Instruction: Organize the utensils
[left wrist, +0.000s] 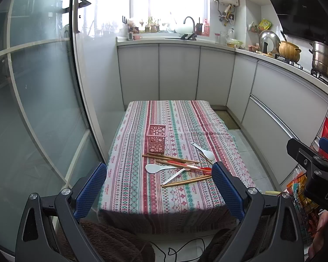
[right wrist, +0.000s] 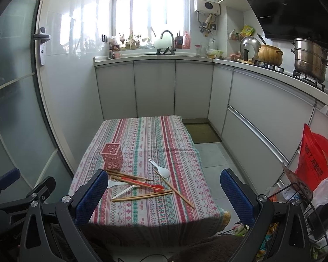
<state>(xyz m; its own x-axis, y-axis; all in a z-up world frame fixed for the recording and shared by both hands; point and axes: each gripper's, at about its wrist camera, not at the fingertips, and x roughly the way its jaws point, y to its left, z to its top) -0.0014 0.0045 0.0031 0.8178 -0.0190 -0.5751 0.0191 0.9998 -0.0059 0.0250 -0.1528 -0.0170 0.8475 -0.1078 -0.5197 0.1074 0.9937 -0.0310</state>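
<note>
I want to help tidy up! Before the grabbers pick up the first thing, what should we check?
1. Left gripper open and holding nothing: ok.
2. Right gripper open and holding nothing: ok.
3. Pink holder standing upright on the tablecloth: ok.
4. Holder has room inside: ok, no utensil shows above its rim.
5. Utensils easy to grab one at a time: not ok. The chopsticks, white spoons and red utensil lie crossed in a pile.
6. Rice paddle lying clear of the pile: cannot tell, a chopstick runs close beside it.
</note>
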